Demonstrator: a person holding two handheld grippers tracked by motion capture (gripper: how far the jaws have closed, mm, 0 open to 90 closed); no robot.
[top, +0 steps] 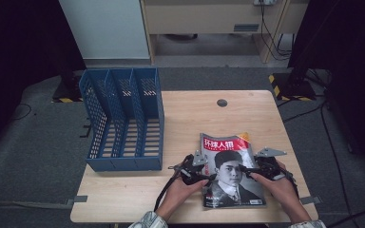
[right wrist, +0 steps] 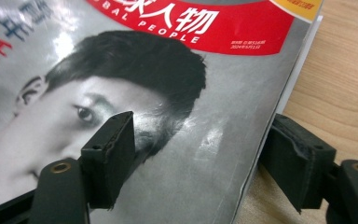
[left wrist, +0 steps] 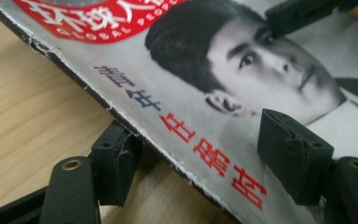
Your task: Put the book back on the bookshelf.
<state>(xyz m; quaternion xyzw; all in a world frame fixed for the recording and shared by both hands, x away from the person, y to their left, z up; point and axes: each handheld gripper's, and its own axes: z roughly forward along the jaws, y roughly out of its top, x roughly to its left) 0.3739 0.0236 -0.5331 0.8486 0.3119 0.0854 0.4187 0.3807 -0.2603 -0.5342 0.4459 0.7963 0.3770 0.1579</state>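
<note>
- A magazine (top: pixel 232 173) is seen lying on the near right part of the wooden table (top: pixel 190 118), its cover showing a black-and-white portrait under a red title band.
- In the left gripper view, the magazine's worn left edge (left wrist: pixel 135 126) is raised slightly off the tabletop.
- The left gripper (top: pixel 193 172) is placed at that left edge; its jaws are spread, one below the edge on the table side and one over the cover, with the edge between them but not visibly pinched.
- The right gripper (top: pixel 261 170) is placed at the magazine's right edge; its jaws are likewise spread, one over the portrait and one outside the edge, just above the wood.
- Each gripper is held by a hand entering from the bottom of the high view.
- A blue perforated file rack (top: pixel 123 118) with upright dividers is set on the table's left side, well apart from the magazine.
</note>
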